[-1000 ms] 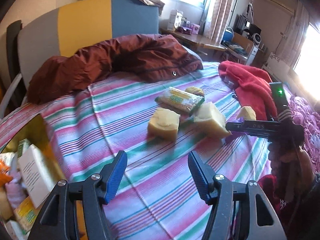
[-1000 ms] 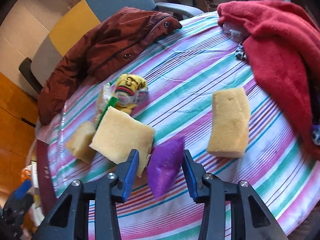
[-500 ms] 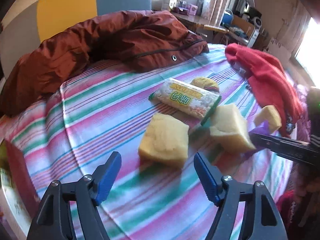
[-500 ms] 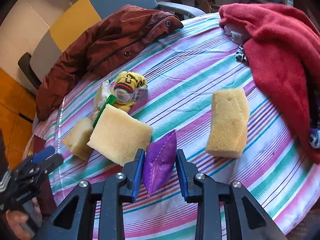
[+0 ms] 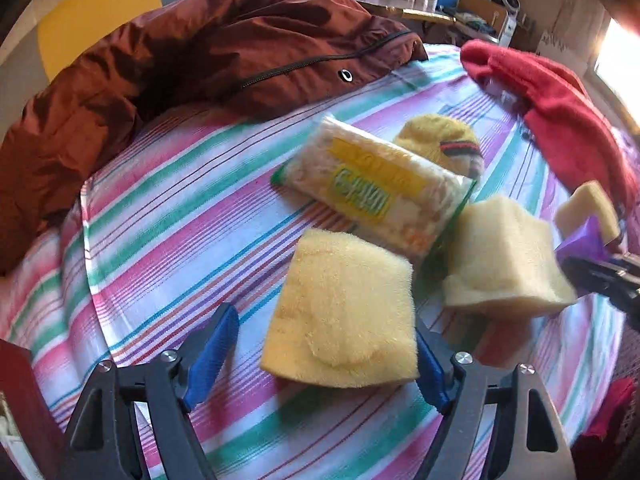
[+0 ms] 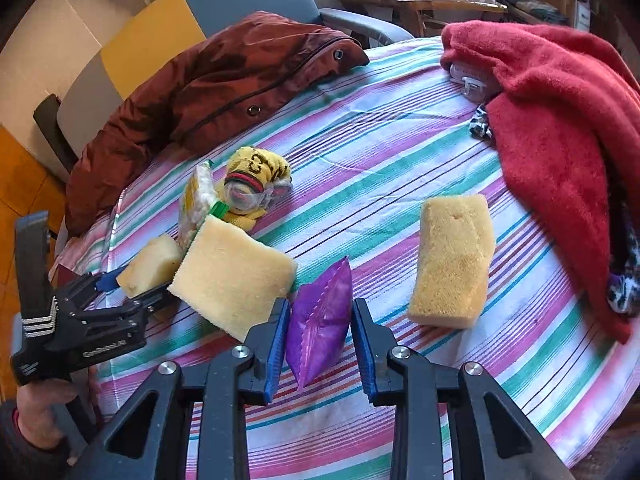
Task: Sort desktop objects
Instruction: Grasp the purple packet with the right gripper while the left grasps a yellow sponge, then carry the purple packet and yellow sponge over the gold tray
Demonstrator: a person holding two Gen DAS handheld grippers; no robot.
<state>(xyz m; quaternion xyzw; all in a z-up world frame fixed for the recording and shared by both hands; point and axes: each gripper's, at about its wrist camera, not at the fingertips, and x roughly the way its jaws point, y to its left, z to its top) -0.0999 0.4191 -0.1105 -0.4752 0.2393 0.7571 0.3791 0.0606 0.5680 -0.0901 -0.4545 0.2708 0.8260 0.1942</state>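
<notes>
A square yellow sponge [image 5: 340, 316] lies on the striped cloth [image 5: 180, 220] between the fingers of my left gripper [image 5: 323, 344]. Its jaws are opening, and a gap shows at the left pad. The right wrist view shows the same gripper [image 6: 136, 284] straddling that sponge [image 6: 150, 266]. My right gripper [image 6: 320, 344] is shut on a purple packet [image 6: 320, 320], which stands on edge on the cloth. A bigger sponge [image 6: 232, 276], a long sponge [image 6: 452, 264], a snack packet [image 5: 380, 192] and a yellow knitted item [image 6: 256, 184] lie nearby.
A brown jacket [image 5: 200, 52] is heaped across the far side of the cloth. A red towel [image 6: 560, 120] covers the right side, with a small white object [image 6: 472, 84] under its edge. A chair and a cluttered desk [image 6: 420, 0] stand behind.
My left gripper came down and forward until the square sponge sat between its fingers, and its jaws widened. My right gripper closed on the purple packet and has stayed in place.
</notes>
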